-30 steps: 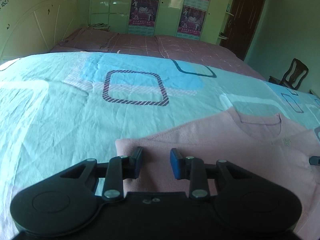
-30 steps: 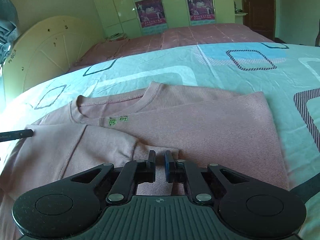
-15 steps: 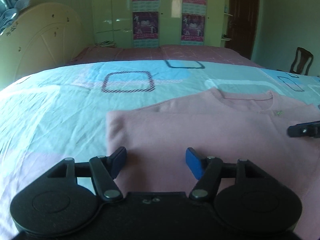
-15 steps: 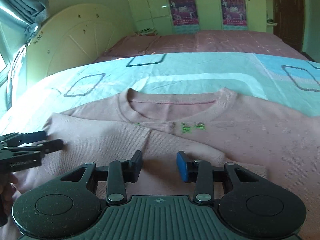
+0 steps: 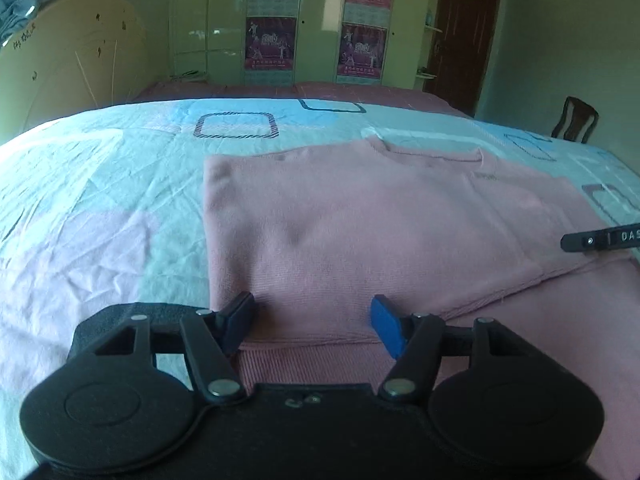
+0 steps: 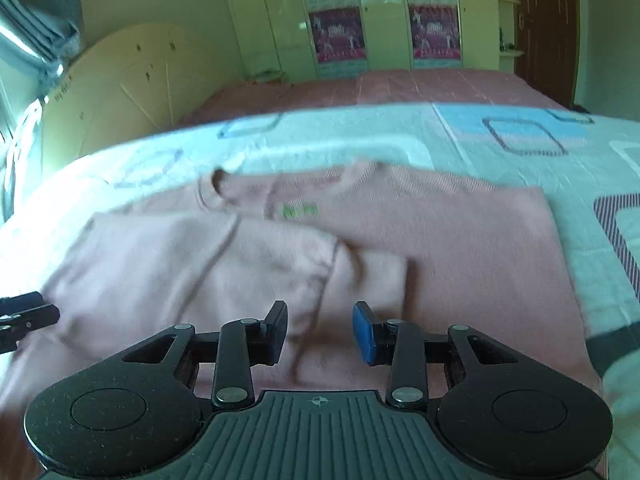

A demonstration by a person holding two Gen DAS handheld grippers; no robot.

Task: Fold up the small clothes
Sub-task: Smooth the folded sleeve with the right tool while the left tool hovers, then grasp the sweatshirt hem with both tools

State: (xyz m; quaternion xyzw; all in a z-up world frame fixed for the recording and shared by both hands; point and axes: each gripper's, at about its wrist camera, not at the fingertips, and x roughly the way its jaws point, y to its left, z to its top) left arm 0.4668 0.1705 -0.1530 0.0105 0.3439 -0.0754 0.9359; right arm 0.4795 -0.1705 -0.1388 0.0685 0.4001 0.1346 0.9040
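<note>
A small pink sweater (image 5: 360, 232) lies flat on the bedspread with its sides folded inward; its collar points away from me. In the right wrist view the sweater (image 6: 460, 248) shows a folded-in sleeve and a small green mark below the collar. My left gripper (image 5: 312, 322) is open and empty over the sweater's near left edge. My right gripper (image 6: 320, 330) is open and empty over the folded sleeve's end. The right gripper's finger shows at the right edge of the left wrist view (image 5: 600, 240); the left gripper shows at the left edge of the right wrist view (image 6: 24, 316).
The light blue patterned bedspread (image 5: 100, 184) covers the bed around the sweater. A pink bed (image 5: 304, 90), a cream headboard (image 5: 72, 60) and wardrobes with posters (image 5: 272, 20) stand behind. A dark chair (image 5: 576, 120) is at far right.
Both grippers have opened: the right let go of the sleeve it pinched a second ago, and the left's jaws spread wider. Both cameras have shifted over the sweater.
</note>
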